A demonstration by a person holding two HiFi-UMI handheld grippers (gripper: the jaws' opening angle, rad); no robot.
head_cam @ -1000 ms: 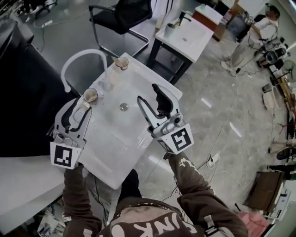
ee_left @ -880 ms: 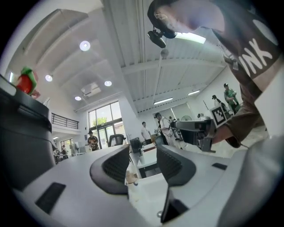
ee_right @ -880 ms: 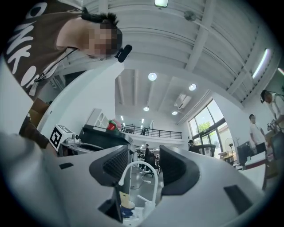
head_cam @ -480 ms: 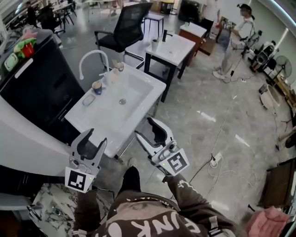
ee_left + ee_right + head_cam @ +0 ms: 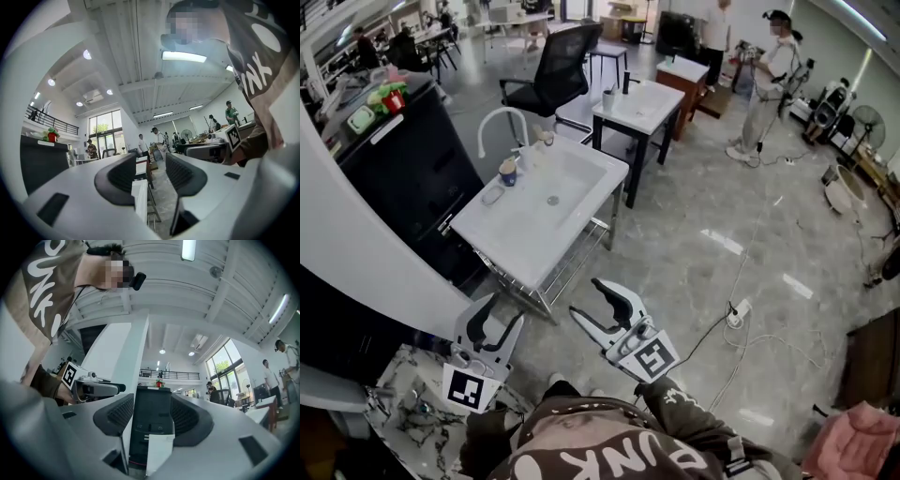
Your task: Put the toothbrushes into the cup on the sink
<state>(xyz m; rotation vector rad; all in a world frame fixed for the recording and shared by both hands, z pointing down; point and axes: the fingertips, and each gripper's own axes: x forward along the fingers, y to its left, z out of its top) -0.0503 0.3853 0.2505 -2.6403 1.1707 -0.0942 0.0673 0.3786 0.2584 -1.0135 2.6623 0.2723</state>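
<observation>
My left tool (image 5: 499, 315) and right tool (image 5: 592, 302) have smooth, matt grey plastic shells. Their pads (image 5: 123, 176) are black, ribbed and look rubbery. The sink (image 5: 525, 225) is glossy white, like glazed ceramic, on a bare metal wire frame (image 5: 570, 269). The floor (image 5: 722, 262) is polished stone that shines with reflections. My sleeve (image 5: 698, 439) is soft brown cloth. The slab (image 5: 411, 410) under my left tool looks marbled.

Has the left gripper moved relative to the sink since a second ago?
Yes. The left gripper has pulled back off the sink, away from the cup, toward the person.
</observation>
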